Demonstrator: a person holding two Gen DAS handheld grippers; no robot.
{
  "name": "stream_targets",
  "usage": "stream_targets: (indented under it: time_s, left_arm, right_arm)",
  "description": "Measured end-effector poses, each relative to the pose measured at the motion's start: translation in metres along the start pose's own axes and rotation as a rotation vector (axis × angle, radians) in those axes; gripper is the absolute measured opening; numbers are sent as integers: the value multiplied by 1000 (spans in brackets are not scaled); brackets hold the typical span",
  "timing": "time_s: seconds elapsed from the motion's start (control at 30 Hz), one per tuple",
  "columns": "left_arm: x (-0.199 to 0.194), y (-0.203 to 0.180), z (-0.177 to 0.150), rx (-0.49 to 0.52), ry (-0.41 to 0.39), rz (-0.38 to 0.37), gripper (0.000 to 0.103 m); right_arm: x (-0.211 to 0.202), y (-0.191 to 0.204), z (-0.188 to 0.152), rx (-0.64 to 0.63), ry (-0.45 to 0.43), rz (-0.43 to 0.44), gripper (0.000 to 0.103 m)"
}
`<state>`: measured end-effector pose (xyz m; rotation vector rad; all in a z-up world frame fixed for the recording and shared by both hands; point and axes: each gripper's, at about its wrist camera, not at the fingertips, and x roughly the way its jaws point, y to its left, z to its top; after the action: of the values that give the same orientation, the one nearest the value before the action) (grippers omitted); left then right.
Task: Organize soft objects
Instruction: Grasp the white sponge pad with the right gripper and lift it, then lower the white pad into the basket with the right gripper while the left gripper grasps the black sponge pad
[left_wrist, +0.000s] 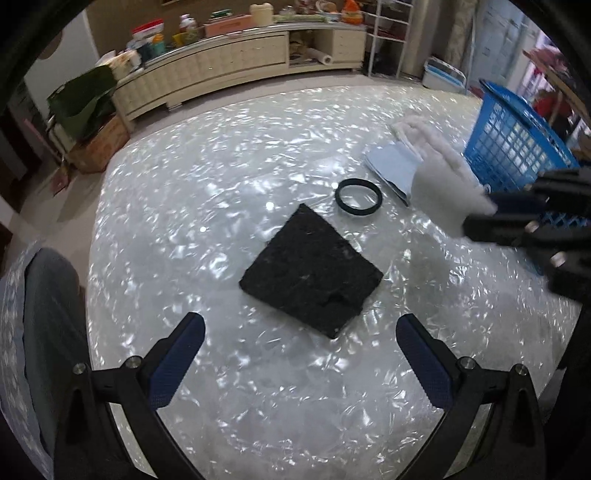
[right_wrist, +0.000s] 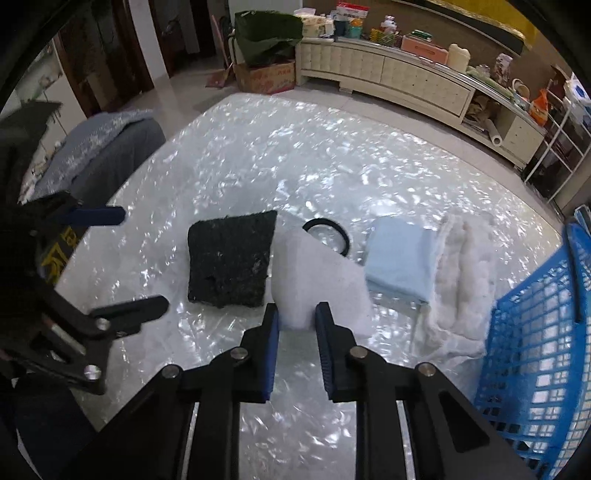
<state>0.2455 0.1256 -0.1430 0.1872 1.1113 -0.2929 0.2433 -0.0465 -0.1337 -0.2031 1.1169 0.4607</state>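
My right gripper (right_wrist: 295, 317) is shut on a white foam pad (right_wrist: 314, 280) and holds it above the table; the pad (left_wrist: 443, 188) and the right gripper (left_wrist: 480, 218) also show in the left wrist view. My left gripper (left_wrist: 300, 328) is open and empty, just short of a black square sponge (left_wrist: 310, 269), which also shows in the right wrist view (right_wrist: 229, 258). The left gripper (right_wrist: 122, 258) shows at the left of the right wrist view. A folded light-blue cloth (right_wrist: 402, 258), a white fluffy cloth (right_wrist: 465, 280) and a black ring (left_wrist: 357, 196) lie on the table.
A blue plastic basket (right_wrist: 539, 347) stands at the table's right edge, also in the left wrist view (left_wrist: 513, 144). The table (left_wrist: 221, 184) has a shiny pearly top. A grey chair (right_wrist: 110, 147) stands at the left. A long cabinet (left_wrist: 229, 62) with clutter lines the far wall.
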Motion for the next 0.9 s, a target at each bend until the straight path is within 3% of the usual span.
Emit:
stream_targets:
  time_s: [0.17, 0.3, 0.5, 0.63, 0.77, 0.9]
  left_arm:
    - [10, -15, 5, 88, 10, -19, 103]
    - [25, -25, 7, 163, 12, 62, 101]
    - [38, -24, 14, 173, 18, 4, 93]
    - [44, -28, 17, 197, 0, 10, 88]
    - [47, -38, 19, 252, -19, -10, 77]
    - [58, -46, 18, 290, 21, -2, 69]
  right_arm:
    - [-25, -12, -4, 39, -11, 41, 19]
    - [-38, -26, -2, 79, -22, 72, 19]
    - [-66, -48, -5, 137, -29, 142, 19]
    - [-90, -60, -2, 143, -57, 111, 19]
    - [-118, -79, -1, 159, -92, 83, 19]
    - [-135, -95, -4, 181, -122, 40, 19]
